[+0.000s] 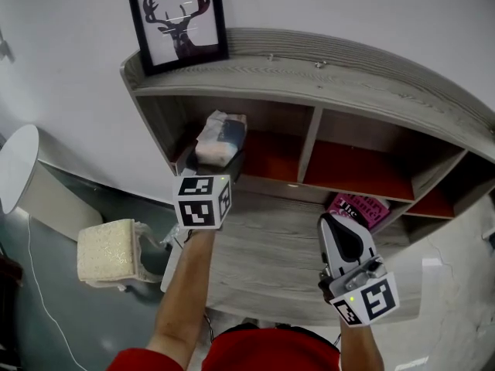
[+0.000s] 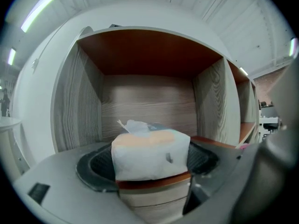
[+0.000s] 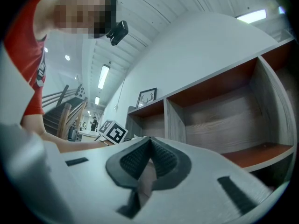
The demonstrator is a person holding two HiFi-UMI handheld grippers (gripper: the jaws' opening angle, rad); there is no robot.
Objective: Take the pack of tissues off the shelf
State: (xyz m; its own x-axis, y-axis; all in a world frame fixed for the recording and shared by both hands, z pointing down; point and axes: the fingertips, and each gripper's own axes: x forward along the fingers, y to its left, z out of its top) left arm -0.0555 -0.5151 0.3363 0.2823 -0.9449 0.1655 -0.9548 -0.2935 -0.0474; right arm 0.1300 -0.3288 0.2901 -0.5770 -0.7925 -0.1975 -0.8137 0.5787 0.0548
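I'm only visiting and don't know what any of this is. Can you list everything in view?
shelf unit: one, grey wood with red-brown compartment floors, against the white wall
pack of tissues: one, white, front of the left compartment
framed deer picture: one, black frame, on the shelf top, left end
book: one, pink, on the board below the compartments
textured block: one, cream, low left
round table: one, white, far left
left hand-held gripper: one, grey, jaws wide apart either side of the pack
right hand-held gripper: one, pale grey, jaws together, empty
forearm: bare, behind the left hand-held gripper
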